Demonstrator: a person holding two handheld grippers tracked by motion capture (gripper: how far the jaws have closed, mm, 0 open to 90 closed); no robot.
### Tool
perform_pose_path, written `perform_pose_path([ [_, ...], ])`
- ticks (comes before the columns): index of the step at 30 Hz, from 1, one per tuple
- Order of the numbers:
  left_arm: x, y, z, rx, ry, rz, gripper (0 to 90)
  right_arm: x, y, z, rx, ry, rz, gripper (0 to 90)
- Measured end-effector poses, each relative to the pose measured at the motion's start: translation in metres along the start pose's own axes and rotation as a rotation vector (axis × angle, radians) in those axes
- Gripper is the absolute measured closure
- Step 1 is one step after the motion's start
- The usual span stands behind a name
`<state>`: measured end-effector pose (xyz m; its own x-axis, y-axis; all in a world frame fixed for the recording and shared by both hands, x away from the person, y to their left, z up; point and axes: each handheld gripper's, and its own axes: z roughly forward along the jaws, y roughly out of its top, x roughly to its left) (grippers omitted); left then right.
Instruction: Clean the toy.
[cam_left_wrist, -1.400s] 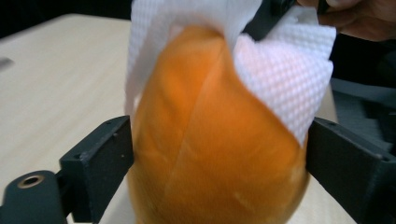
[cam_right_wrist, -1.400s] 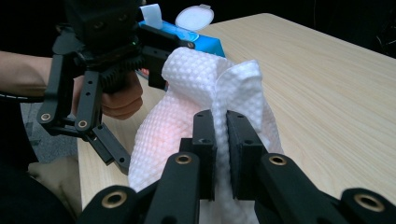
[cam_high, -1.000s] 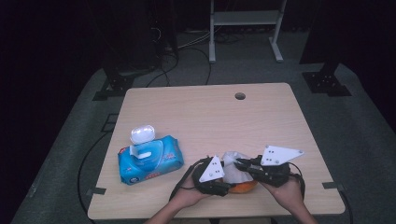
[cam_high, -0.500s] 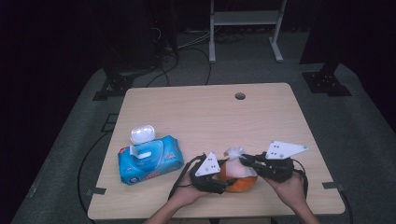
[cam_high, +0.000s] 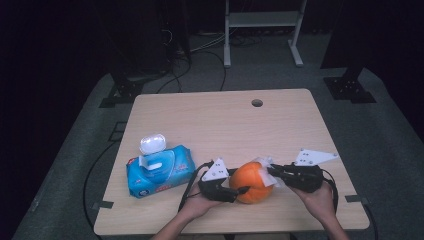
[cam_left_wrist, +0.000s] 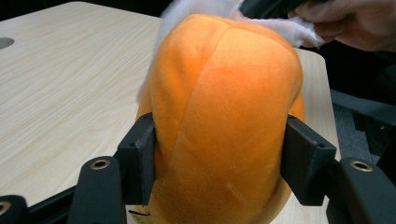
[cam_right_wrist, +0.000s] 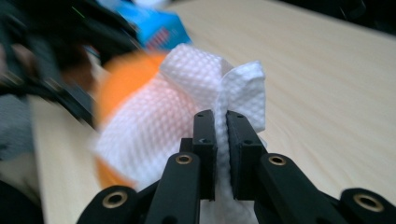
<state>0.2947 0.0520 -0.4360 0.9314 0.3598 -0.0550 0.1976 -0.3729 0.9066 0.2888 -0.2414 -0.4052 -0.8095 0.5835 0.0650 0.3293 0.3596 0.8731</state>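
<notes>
An orange plush ball (cam_high: 252, 181) sits near the table's front edge, and my left gripper (cam_high: 235, 192) is shut on it from the left. In the left gripper view both black pads press into the sides of the orange plush ball (cam_left_wrist: 224, 116). My right gripper (cam_high: 274, 175) comes from the right, shut on a white wet wipe (cam_high: 266, 165). The right gripper view has the white wet wipe (cam_right_wrist: 196, 107) pinched between the jaws of the right gripper (cam_right_wrist: 220, 140) and draped over the orange plush ball (cam_right_wrist: 116, 79).
A blue pack of wet wipes (cam_high: 159, 170) with its white lid flipped up lies at the front left of the table (cam_high: 210, 120). A round cable hole (cam_high: 257, 103) sits near the far edge. Dark floor and stand legs surround the table.
My right gripper has slid right and slightly down with the wipe across the ball. More of the ball's orange top is uncovered. The left gripper has held the ball still.
</notes>
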Motion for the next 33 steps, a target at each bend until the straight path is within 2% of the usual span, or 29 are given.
perform_pose_path([
  [1,0.000,0.000,0.000,0.001,0.000,0.001,36.1,-0.004,-0.004,0.000,0.014,-0.003,0.019,82.0],
  [3,0.000,0.000,0.000,-0.004,0.001,-0.002,36.1,-0.004,-0.003,-0.003,-0.029,0.026,0.043,81.9],
  [5,0.000,0.000,0.001,-0.005,0.001,-0.003,36.1,0.002,0.005,-0.006,-0.085,0.067,0.022,81.9],
  [6,0.000,0.001,0.001,-0.004,0.003,-0.001,36.1,0.005,0.008,-0.006,-0.095,0.082,0.009,81.9],
  [8,-0.001,0.000,0.001,0.000,0.005,0.001,36.1,0.009,0.008,0.000,-0.072,0.088,-0.012,82.0],
  [10,-0.001,0.000,0.001,0.002,0.009,0.004,36.1,0.004,0.002,0.004,-0.066,0.110,0.027,81.9],
  [11,-0.001,0.000,0.001,0.000,0.010,-0.001,36.2,0.002,0.001,0.004,-0.056,0.104,0.037,81.9],
  [13,-0.001,0.000,0.000,0.000,0.008,0.000,36.2,-0.001,-0.003,0.003,-0.018,0.058,0.028,81.8],
  [16,-0.001,0.000,0.001,-0.004,0.009,0.002,36.3,-0.004,-0.004,0.000,-0.018,0.046,0.047,81.7],
  [17,-0.001,0.001,0.001,-0.002,0.008,0.006,36.4,-0.003,-0.002,-0.002,-0.036,0.047,0.043,81.7],
  [18,-0.002,0.001,0.001,-0.004,0.008,0.006,36.4,0.000,0.002,-0.004,-0.069,0.070,0.046,81.7],
  [20,-0.002,0.001,0.001,-0.001,0.009,0.012,36.6,0.006,0.009,-0.005,-0.090,0.084,0.019,81.7],
  [22,-0.003,0.002,0.001,-0.011,0.009,0.018,37.3,0.011,0.011,-0.002,-0.087,0.098,-0.001,81.7],
  [23,-0.003,0.001,-0.001,-0.025,0.010,0.008,37.9,0.011,0.011,0.000,-0.081,0.097,-0.004,81.8],
  [25,-0.004,0.003,-0.003,-0.046,0.014,0.000,38.9,0.007,0.007,0.000,-0.075,0.098,0.018,81.8],
  [27,-0.005,0.007,-0.006,-0.059,0.016,0.010,39.8,0.004,0.007,-0.003,-0.058,0.061,0.034,81.8],
  [29,-0.006,0.010,-0.008,-0.067,0.016,0.026,40.5,0.006,0.009,-0.008,-0.101,0.066,0.050,81.9],
  [33,-0.016,0.012,-0.002,-0.027,0.029,0.076,40.9,0.024,0.025,-0.014,-0.182,0.088,-0.017,81.8],
])
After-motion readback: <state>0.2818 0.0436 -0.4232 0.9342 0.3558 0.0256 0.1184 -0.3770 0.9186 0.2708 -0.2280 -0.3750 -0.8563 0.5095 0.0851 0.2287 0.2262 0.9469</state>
